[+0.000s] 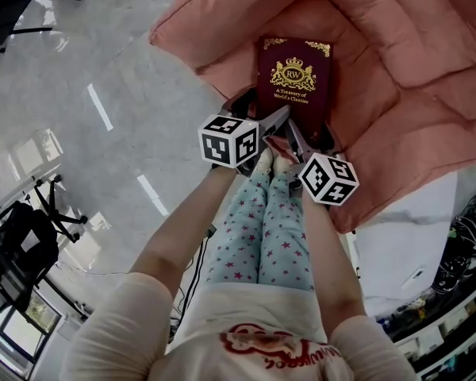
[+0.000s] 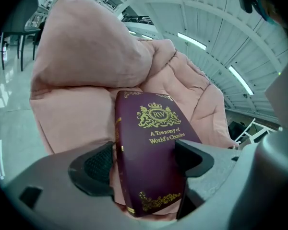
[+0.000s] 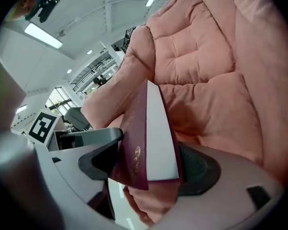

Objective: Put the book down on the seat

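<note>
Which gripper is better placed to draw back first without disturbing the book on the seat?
Left gripper, probably. Its open jaws leave a gap beside the book, which lies on the seat; the right gripper has open jaws crowding the book's edge.

The book (image 1: 294,78) in front of me is a closed maroon hardcover with a gold crest, gold corner ornaments and the title "A Treasury of World's Classics". It rests cover up on the puffy, quilted pink seat (image 1: 397,70), near the cushion's front edge, its bottom end toward me.
</note>
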A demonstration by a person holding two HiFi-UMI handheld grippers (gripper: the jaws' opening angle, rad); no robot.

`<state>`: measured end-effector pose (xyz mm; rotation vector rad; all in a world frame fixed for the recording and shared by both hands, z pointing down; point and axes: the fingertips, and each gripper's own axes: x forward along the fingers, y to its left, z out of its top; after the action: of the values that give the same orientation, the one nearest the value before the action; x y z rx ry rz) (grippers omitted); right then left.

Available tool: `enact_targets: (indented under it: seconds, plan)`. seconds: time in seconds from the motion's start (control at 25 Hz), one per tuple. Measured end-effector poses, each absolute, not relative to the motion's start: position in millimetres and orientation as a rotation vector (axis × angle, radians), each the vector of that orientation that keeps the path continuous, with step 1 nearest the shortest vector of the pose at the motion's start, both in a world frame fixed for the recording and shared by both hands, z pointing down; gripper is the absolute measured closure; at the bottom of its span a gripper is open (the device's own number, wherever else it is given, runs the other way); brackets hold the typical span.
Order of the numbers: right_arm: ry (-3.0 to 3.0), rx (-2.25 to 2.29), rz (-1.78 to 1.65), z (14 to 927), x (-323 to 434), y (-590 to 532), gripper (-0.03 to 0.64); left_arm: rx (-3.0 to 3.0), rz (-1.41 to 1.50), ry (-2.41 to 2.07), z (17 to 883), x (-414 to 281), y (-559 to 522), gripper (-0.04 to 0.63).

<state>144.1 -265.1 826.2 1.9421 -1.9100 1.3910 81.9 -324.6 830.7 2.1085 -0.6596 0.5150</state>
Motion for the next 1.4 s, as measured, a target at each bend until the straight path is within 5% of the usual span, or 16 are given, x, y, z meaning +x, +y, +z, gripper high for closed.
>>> enact_targets:
  seconds: [0.6, 0.92, 1.08, 1.4]
  plan:
    - [-1.834, 1.896, 1.419, 807.8, 141.4, -262.4, 0.255, 2.084, 0.6, -0.838, 835.8, 56.6, -330.3, 0.207]
    - [-2.134, 1.761, 1.241, 700.2, 117.5, -256.5, 0.263, 2.066, 0.337, -0.938, 715.6, 38.2, -307.1, 0.207]
    - [-2.215, 1.872, 1.0, 624.2, 134.6, -281.0, 0.42, 2.194, 0.23, -0.906, 638.5, 57.9, -310.1, 0.208]
    - [-2.378, 1.953, 0.752, 487.6, 131.9, -273.8, 0.527, 2.336, 0.1, -0.852, 512.5, 66.0, -290.0, 0.227]
